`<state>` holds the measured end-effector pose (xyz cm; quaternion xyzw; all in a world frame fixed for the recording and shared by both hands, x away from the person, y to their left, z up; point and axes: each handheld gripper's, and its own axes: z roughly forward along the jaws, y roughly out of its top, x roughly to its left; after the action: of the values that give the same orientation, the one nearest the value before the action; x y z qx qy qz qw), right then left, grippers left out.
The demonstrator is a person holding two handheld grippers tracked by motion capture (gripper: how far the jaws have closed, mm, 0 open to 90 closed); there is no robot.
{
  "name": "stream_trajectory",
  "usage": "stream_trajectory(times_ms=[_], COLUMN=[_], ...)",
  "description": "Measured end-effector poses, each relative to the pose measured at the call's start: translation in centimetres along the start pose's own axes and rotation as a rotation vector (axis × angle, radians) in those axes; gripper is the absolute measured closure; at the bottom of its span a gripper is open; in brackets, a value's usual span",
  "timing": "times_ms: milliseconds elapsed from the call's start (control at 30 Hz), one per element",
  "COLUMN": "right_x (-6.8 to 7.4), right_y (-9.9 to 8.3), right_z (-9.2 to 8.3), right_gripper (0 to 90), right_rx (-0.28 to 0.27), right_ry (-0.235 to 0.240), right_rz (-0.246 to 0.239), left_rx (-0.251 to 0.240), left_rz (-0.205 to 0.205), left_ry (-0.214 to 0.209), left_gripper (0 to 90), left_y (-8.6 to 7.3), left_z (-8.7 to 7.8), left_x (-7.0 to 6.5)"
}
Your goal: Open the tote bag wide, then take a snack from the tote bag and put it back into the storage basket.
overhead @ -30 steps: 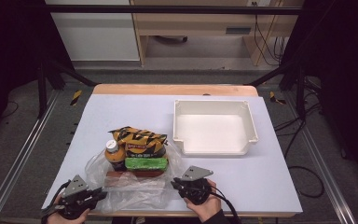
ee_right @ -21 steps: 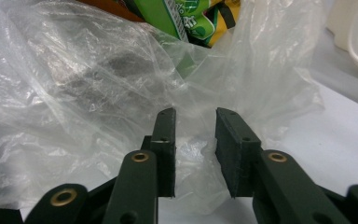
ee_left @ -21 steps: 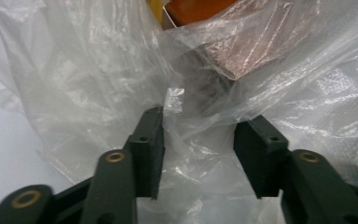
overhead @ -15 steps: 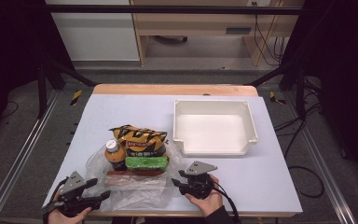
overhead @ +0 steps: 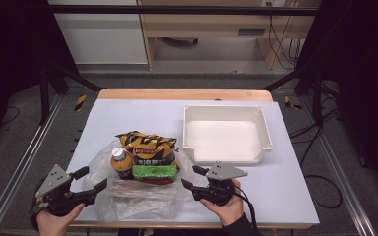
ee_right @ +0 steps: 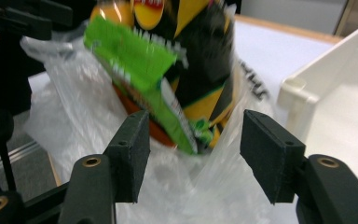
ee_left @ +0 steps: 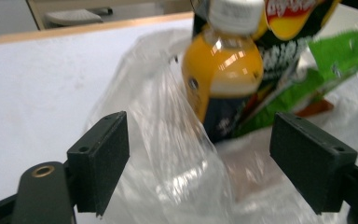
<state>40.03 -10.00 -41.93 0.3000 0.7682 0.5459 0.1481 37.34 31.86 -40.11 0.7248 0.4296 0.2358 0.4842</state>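
Currently logged | left gripper (overhead: 89, 180): jaws just opened wide, released, clear plastic bag (overhead: 133, 199) seen between them unpressed | right gripper (overhead: 193, 179): jaws just opened, released, bag film between them | bag: flat on white table (overhead: 285, 187), holding orange bottle (overhead: 120, 162), green packet (overhead: 153, 171), black-yellow snack bag (overhead: 146, 145) | white tray (overhead: 225, 133): beside the bag.
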Motion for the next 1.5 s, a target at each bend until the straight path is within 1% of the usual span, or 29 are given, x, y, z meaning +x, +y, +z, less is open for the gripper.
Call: stream_trajectory(times_ms=[67,100,133,200,233,367,400,467,500,533,600,733,800,900,967,1000,1100,1200,1233,1267,1367,1500], right_x=[-0.2,-0.2,-0.4,-0.7,-0.8,-0.9,-1.0,-0.9,-0.9,-0.8,-0.7,-0.1,0.2,0.7,1.0,1.2,1.5,1.5,1.5,1.5,1.6,1.7], right_y=[0.6,0.6,1.1,1.7,1.8,2.3,2.3,2.3,2.4,2.4,2.4,2.4,2.4,2.3,2.2,2.2,2.0,1.7,1.7,1.6,1.5,1.4], right_z=[-0.4,-0.4,-0.6,-0.8,-0.9,-0.7,-0.6,-0.5,-0.3,-0.3,-0.2,0.4,0.9,1.9,2.6,2.9,4.0,4.9,4.9,5.4,5.8,6.3], right_gripper=[42.1,42.1,42.0,42.3,42.3,41.9,41.7,41.7,41.1,41.1,40.9,39.7,39.1,37.7,37.5,37.4,37.5,38.3,38.3,39.5,42.1,45.0], right_rx=[-0.022,-0.022,-0.040,-0.058,-0.062,-0.063,-0.060,-0.059,-0.051,-0.050,-0.042,-0.027,-0.017,0.003,0.019,0.028,0.056,0.074,0.074,0.082,0.092,0.096], right_ry=[-0.009,-0.009,-0.013,-0.021,-0.020,-0.020,-0.021,-0.021,-0.018,-0.015,-0.007,0.021,0.031,0.045,0.055,0.058,0.065,0.066,0.066,0.067,0.073,0.078], right_rz=[0.001,0.001,0.002,0.002,0.004,0.005,0.003,0.002,0.001,-0.001,-0.003,-0.016,-0.024,-0.031,-0.038,-0.045,-0.058,-0.062,-0.062,-0.063,-0.072,-0.079], left_rx=[-0.013,-0.013,-0.022,-0.020,-0.024,-0.022,-0.022,-0.022,-0.028,-0.027,-0.019,-0.005,-0.006,-0.033,-0.056,-0.057,-0.048,-0.044,-0.044,-0.040,-0.039,-0.035], left_rz=[-0.011,-0.011,-0.014,-0.014,-0.024,-0.027,-0.027,-0.028,-0.020,-0.022,-0.032,-0.051,-0.060,-0.065,-0.060,-0.058,-0.047,-0.043,-0.043,-0.047,-0.043,-0.046], left_ry=[0.019,0.019,0.028,0.046,0.049,0.080,0.080,0.104,0.140,0.151,0.135,0.129,0.137,0.134,0.131,0.132,0.140,0.128,0.128,0.109,0.100,0.103], left_gripper=[19.4,19.5,19.7,20.1,20.4,20.5,20.5,20.5,20.1,19.9,19.9,23.8,25.3,28.2,28.7,29.3,30.1,30.6,31.0,31.5,31.5,31.6], left_y=[0.6,0.6,1.3,1.9,2.2,3.1,3.1,3.3,3.3,3.4,3.4,3.2,2.9,2.4,2.0,1.8,1.4,1.1,1.1,1.0,0.7,0.5], left_z=[0.2,0.2,0.4,0.7,0.9,1.8,1.8,2.2,2.6,2.7,3.0,3.4,3.4,3.3,3.3,3.4,3.5,3.7,3.7,3.9,4.1,4.1], left_x=[0.4,0.4,0.7,1.1,1.3,2.2,2.2,2.5,2.5,2.6,2.7,3.0,3.1,3.5,3.7,3.7,3.9,3.9,3.9,3.9,3.9,4.0])
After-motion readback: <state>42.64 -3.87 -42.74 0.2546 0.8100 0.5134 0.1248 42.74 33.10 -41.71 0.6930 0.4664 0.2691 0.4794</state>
